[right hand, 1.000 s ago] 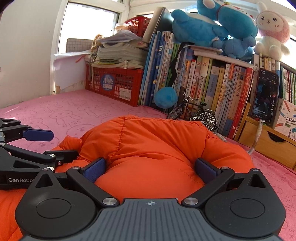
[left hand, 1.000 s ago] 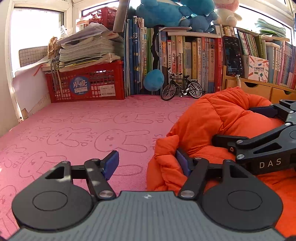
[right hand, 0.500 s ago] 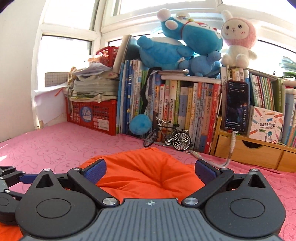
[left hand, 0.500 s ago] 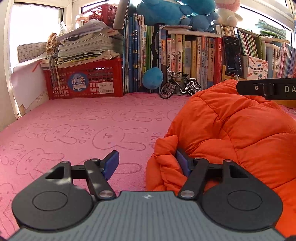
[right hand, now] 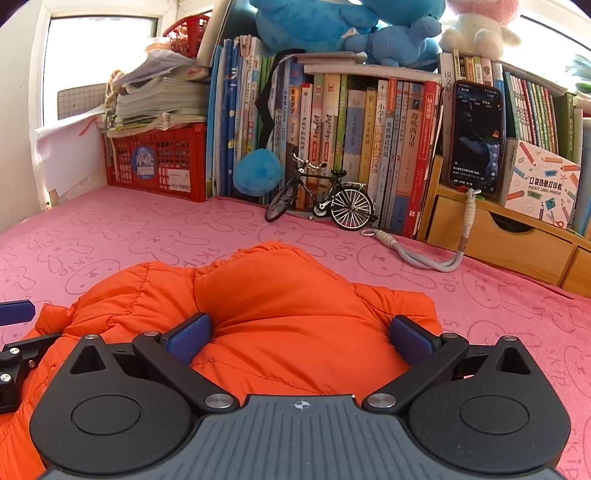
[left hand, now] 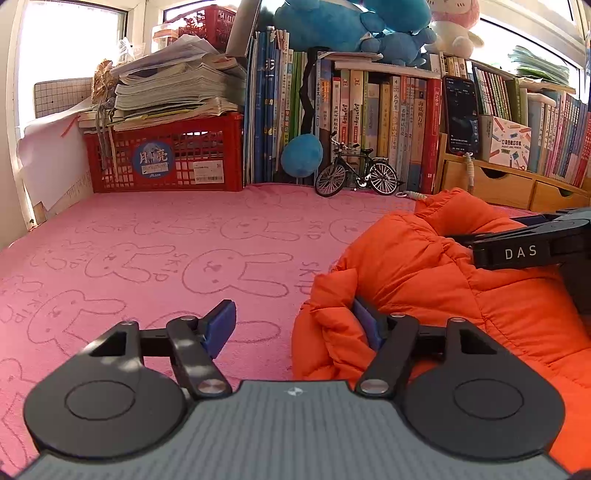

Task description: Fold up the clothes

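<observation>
Orange puffer jacket lies bunched in a thick mound on the pink bunny-print cloth, toward the near right part of the surface. Its quilted panels bulge upward, and a folded edge sticks out at its left side.

In the left wrist view the left gripper sits low at that left edge with its jaws apart. They have just been opening a little further. The right blue pad is tucked into a fold of the jacket, while the left pad stands free above the bare cloth, so nothing is pinched between them.

In the right wrist view the right gripper has its jaws spread wide across the top of the mound. A hump of padded fabric swells up between the two blue pads; both pads lie against or just beside it, but whether they press on it cannot be told.

At the far edge of the cloth stand a red plastic crate with a stack of papers on top, a row of upright books, and a small model bicycle in front of them. A phone leans on a wooden drawer unit at far right, and blue plush toys sit on top of the books.
</observation>
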{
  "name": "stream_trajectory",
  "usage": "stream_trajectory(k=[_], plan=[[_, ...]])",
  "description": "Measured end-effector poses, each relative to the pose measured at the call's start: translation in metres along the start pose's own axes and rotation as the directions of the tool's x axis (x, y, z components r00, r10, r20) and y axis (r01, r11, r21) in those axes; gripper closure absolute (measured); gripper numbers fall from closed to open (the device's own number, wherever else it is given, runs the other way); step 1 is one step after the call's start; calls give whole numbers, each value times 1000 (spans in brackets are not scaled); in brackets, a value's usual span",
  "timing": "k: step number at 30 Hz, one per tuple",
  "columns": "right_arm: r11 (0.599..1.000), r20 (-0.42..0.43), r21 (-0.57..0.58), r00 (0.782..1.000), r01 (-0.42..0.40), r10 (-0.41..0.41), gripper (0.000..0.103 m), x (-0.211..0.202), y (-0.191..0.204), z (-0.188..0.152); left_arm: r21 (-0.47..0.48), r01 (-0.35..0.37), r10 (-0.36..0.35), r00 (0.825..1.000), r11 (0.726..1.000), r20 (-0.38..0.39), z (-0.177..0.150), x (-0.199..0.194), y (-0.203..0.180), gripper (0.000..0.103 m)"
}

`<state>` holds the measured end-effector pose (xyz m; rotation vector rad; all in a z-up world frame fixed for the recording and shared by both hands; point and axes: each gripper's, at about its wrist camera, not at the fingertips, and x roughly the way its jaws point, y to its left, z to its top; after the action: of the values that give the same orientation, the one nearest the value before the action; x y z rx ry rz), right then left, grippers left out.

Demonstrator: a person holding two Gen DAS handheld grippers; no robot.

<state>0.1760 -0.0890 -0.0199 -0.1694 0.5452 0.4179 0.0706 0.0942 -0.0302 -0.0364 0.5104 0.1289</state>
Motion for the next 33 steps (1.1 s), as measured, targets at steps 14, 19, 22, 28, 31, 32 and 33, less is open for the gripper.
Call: stream_trajectory(k=[14,19,22,28,31,32,33], plan=[[998,75,52,997,24,-28,0,-27,-8,3,-9,-11,11,1000,1000,-23,0,4,2,29],[900,309,-288,921,327,-236,0,-70,27,-8,19,-38,38,999,999,-8,0,1,-3,29],[765,432,-488,878,421,-208,1,-84,63,-30,30,-54,54,999,998,0,0,0,-6,29],[775,341,-546,929,318,-141,9,-77,89,-29,9,-59,59,998,998,-13,0,2,-2,24],[814,294,-499,942,296,-162,9,-69,78,-33,39,-63,64,998,997,-9,0,2,-7,24],[810,300,-498,938,309,-173,9,-68,77,-36,49,-66,66,998,997,-7,0,1,-9,24],[803,309,-499,933,324,-185,9,-69,76,-39,59,-69,70,998,996,-4,0,1,-10,24]])
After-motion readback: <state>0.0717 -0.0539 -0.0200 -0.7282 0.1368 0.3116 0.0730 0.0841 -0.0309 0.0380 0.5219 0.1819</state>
